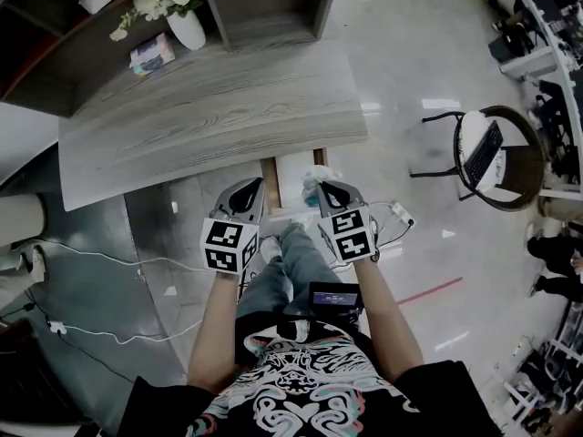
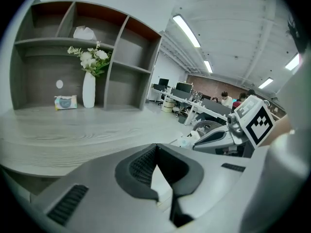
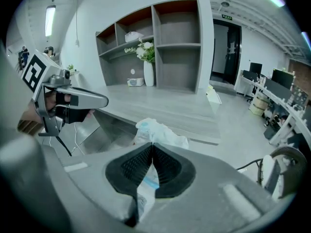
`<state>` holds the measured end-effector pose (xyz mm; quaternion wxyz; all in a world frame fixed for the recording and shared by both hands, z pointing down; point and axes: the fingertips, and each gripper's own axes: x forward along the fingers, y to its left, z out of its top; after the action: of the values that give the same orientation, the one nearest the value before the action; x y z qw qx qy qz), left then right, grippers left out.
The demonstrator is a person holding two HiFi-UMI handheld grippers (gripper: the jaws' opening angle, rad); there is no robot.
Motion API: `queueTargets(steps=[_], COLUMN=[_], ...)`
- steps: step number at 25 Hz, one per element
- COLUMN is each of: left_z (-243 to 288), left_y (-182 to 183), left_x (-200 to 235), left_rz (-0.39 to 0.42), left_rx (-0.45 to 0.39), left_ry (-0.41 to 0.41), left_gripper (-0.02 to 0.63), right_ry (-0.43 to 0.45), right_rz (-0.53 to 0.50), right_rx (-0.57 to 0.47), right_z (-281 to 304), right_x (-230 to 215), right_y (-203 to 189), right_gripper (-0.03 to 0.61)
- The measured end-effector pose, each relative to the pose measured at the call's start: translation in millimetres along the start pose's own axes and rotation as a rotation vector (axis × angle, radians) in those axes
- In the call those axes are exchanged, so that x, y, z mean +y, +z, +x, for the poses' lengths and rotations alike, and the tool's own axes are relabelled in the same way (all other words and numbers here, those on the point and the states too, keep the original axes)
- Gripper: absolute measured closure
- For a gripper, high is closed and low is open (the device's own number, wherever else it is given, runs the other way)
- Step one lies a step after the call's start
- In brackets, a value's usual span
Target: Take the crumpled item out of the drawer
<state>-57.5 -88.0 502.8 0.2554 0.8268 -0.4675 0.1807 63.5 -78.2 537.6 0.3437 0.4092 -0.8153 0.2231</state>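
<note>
An open-plan office with a glossy pale floor was seen from above. A grey wood-grain desk (image 1: 209, 107) filled the upper left, backed by a shelving unit (image 1: 273, 7) and a white vase of flowers (image 1: 187, 25). Below the desk's front edge, a narrow drawer (image 1: 290, 178) was pulled open towards the person.

The right gripper (image 3: 152, 147) was clenched on the crumpled item (image 3: 158, 132), a whitish plastic wrapper with blue marks. A fold was pinched between the ribbed pads, and the rest bulged out just past the tips. The item was placed at the drawer's right side, directly ahead of the right gripper and close under the desk's edge. Whether it had cleared the drawer's rim could not be told.

The left gripper (image 2: 156, 148) was closed tip to tip with nothing held. It was placed beside the drawer's left wall, apart from the item. It was judged that the removal would fall to the right gripper, drawn up and back towards the person, away from the desk's edge.
</note>
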Motion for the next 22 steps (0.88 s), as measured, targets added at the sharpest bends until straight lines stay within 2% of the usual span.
queueTargets(steps=[4,15,22], left_z=[-15,-45,-60], left_y=[15,69,92], left_x=[0,-11,-12], left_rz=[0.005,0.009,0.045], left_rx=[-0.024,-0.128,-0.174], left_ry=[0.010,-0.037,-0.016], left_gripper=[0.612,0.612,0.612], right_ry=[-0.019,-0.001,-0.036], right_rz=[0.006,-0.030,-0.044], right_rx=[-0.042,-0.150,-0.235], right_z=[-16,-46,-73], right_x=[2,32,39], right_y=[16,66,87], right_gripper=[0.568,0.568,0.568])
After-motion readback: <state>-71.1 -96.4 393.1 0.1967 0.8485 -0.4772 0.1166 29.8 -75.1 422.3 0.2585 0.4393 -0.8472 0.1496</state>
